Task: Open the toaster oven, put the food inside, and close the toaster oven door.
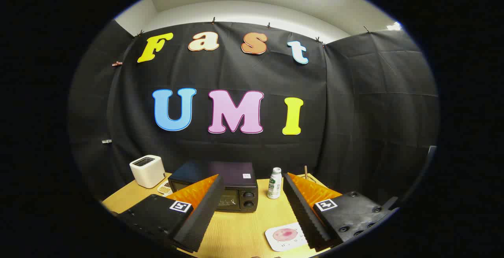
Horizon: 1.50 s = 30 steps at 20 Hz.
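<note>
1. Sitting toward the back edge of the table [244,226], the toaster oven [220,189] is black, door shut, two knobs on its right side. My left finger partly covers its front.
2. Food: a white square plate [284,237] w/ a round pinkish piece on it lies near the table's front edge, just inside my right finger and touching nothing else.
3. My gripper [252,210] hangs above the table's front part, fingers wide apart, nothing between them but bare wood; the oven is just beyond the tips.
4. A small white bottle [275,183] w/ a green label stands upright just right of the oven, near the back edge.
5. A white toaster [147,170] sits at the back left corner, apart from the oven.
6. Betw. toaster and oven lies a small plate [164,188] w/ smth brownish on it; can't tell what.
7. A thin brown stick [306,172] pokes up at the back right, behind my right finger.
</note>
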Each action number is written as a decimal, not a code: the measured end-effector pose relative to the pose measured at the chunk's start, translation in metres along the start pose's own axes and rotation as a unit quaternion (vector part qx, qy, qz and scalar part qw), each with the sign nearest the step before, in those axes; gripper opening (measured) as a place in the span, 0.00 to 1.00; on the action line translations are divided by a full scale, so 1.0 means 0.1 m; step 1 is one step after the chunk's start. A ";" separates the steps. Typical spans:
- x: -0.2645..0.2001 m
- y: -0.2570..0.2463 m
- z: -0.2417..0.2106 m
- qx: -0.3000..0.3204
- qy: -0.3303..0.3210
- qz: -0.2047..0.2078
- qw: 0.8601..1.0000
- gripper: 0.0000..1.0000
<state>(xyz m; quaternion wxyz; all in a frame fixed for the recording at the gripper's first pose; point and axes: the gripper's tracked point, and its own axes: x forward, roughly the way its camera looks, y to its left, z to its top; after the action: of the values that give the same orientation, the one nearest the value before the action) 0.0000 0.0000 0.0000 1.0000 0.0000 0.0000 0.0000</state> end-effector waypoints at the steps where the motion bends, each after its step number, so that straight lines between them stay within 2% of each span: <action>1: -0.01 -0.01 0.01 0.000 0.000 -0.001 1.000 0.98; 10: 0.06 -0.06 -0.13 0.011 0.012 -0.014 1.000 0.98; 16: 0.14 -0.01 -0.14 0.008 0.015 -0.010 1.000 0.98; 30: 0.48 0.45 -0.29 -0.013 0.040 0.039 0.998 0.98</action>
<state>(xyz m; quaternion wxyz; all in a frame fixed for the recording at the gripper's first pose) 0.0481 0.0447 -0.0286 0.9984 -0.0127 0.0398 0.0389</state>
